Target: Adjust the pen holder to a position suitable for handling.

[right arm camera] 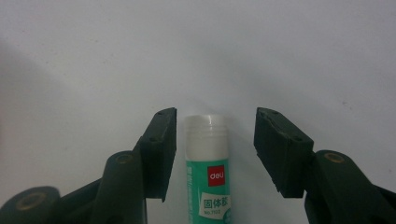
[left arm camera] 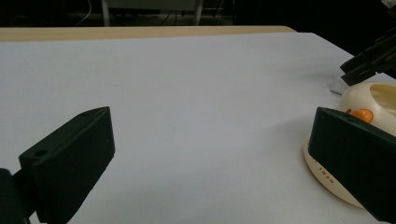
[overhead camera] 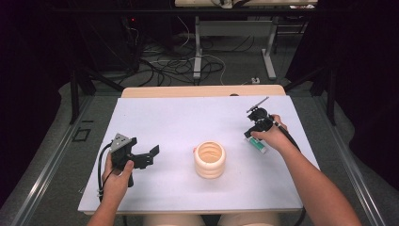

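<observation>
- Right gripper (right arm camera: pixel 215 140) is down at the worktop (overhead camera: pixel 188 117), jaws spread on either side of a glue stick (right arm camera: pixel 208 163). Not yet clenched: a gap shows on both sides, narrower by the left-hand jaw, wider by the right-hand one.
- Glue stick lies flat on the worktop; green label, white cap pointing away from the right gripper's camera. In the high view it sits at about 3 o'clock from the cup, under the right hand (overhead camera: pixel 273 136), with its near end (overhead camera: pixel 258 146) sticking out.
- Judged progress: approach and alignment look done; the grasp itself is left, then the lift and whatever placement follows. Nothing has been carried anywhere so far as these frames show.
- Left gripper (overhead camera: pixel 141 157) is released, jaws wide apart and holding nothing, at about 9 o'clock from the cup, well apart from the glue stick.
- Cream ribbed cup (overhead camera: pixel 210 160) stands upright near the worktop centre, open at the top; an orange piece (left arm camera: pixel 362 114) shows at its side in the left gripper view.
- Obstructions: none between the jaws and the glue stick. The cup is near but apart, and the worktop around the stick is bare.
- Risk, as a judgement: the round stick could roll if the jaws close unevenly.
</observation>
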{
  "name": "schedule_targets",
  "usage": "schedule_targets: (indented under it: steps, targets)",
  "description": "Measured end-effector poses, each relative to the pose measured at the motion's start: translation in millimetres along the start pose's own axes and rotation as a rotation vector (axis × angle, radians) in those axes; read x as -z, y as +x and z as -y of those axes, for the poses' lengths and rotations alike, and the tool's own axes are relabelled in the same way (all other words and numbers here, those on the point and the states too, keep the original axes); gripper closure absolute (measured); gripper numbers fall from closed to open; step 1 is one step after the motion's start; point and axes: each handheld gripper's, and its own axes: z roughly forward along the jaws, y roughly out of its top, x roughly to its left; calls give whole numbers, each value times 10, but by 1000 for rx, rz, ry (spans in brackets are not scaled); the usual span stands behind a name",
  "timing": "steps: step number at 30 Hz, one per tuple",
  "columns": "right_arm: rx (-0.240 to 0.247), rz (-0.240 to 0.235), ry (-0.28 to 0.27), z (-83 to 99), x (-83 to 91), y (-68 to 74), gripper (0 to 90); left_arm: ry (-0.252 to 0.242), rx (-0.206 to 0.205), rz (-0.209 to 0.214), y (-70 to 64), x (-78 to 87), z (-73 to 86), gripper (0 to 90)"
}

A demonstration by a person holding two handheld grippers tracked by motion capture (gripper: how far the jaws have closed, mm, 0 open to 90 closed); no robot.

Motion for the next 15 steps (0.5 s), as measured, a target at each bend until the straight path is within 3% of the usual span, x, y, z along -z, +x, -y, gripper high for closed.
schedule_targets:
  steps: [8, 15]
  targets:
    - [-28, -6, 34, 13, -45, -10, 504, -3, -1, -1, -1, 1, -1, 3]
    - [-15, -21, 55, 35, -84, -24, 515, -3, -1, -2, -1, 1, -2, 3]
